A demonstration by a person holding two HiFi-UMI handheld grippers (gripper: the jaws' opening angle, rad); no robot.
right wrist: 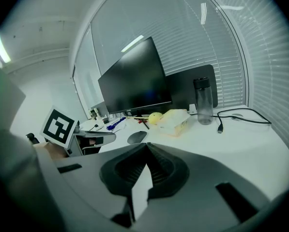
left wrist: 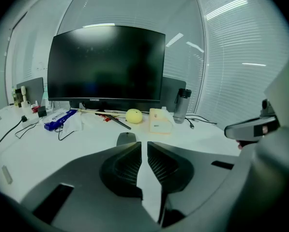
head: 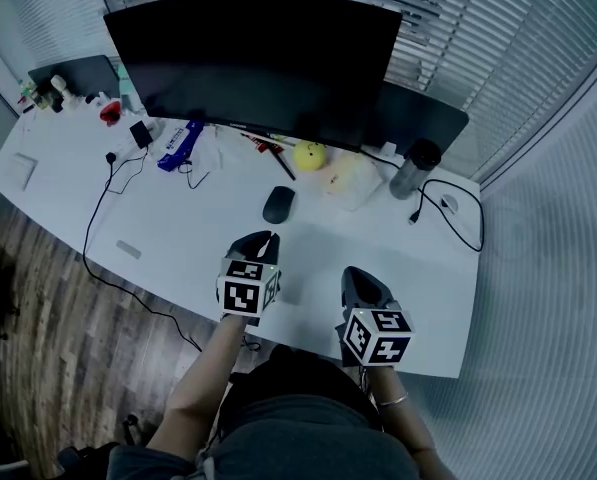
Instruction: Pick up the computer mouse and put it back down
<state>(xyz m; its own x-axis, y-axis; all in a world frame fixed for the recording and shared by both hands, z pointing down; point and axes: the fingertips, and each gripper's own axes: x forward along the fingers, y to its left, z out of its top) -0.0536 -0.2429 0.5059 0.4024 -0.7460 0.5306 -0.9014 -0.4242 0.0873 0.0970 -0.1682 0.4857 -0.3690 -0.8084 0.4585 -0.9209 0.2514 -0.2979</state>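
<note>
A white desk (head: 178, 233) is standing in the corner of an office, with slatted window blinds (head: 498, 38) running behind it and dark wood flooring (head: 38, 308) showing at the left. A wide black monitor (head: 253, 63) is sitting dark at the back of the desk; small white lettering on its lower bezel (left wrist: 94, 100) appears to read "coocaa". Beneath the screen a yellow ball (head: 310, 155), a blue object (head: 181, 145), a dark-capped bottle (head: 414, 168) and a looping black cable (head: 456, 213) are lying scattered. The black computer mouse (head: 278, 205) is resting flat on the desk in front of the monitor, just ahead of the left gripper (head: 261, 240) and clear of it. A seated person is holding both tools side by side over the desk's near edge, forearms extended and the tools angling forward and down, each carrying a cube of black-and-white square markers. The left gripper's jaws are standing drawn almost together, a thin slit between them and nothing in it. The right gripper (head: 361, 280) is sitting with its jaw tips meeting, empty.
</note>
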